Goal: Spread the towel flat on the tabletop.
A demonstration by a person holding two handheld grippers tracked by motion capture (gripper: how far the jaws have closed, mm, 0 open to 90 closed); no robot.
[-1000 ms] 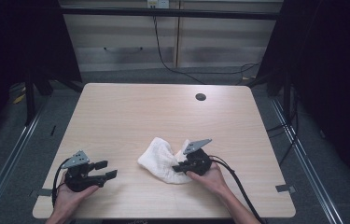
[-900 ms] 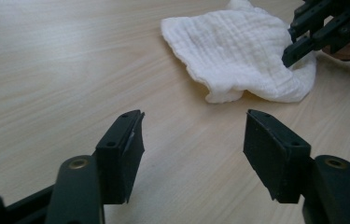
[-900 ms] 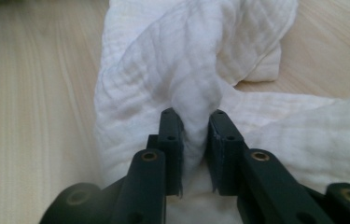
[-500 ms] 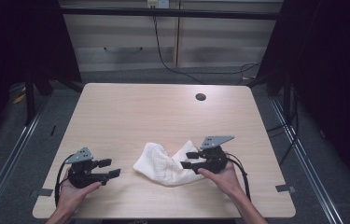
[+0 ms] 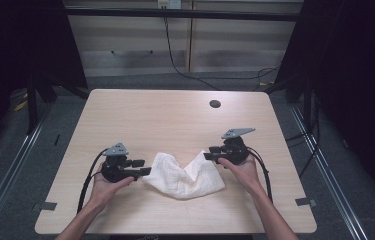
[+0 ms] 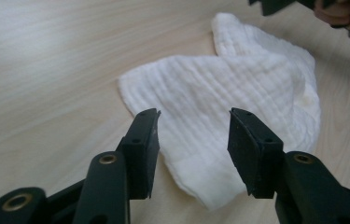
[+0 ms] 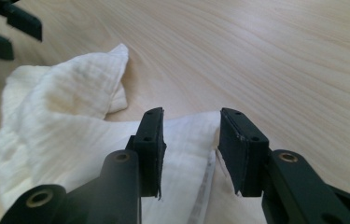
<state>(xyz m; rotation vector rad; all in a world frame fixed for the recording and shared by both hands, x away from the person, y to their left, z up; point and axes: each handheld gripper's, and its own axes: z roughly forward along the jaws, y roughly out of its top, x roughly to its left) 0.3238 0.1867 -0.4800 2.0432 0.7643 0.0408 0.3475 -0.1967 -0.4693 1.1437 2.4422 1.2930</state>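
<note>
The white cloth lies crumpled at the lower middle of the frame, on the table; the left gripper sits at its left edge and the right gripper at its right edge; both have just been closing, jaws still apart around cloth.

A white, fine-ribbed cloth lies on a pale wood-grain table. Black tools sit at its nine and three o'clock.
</note>
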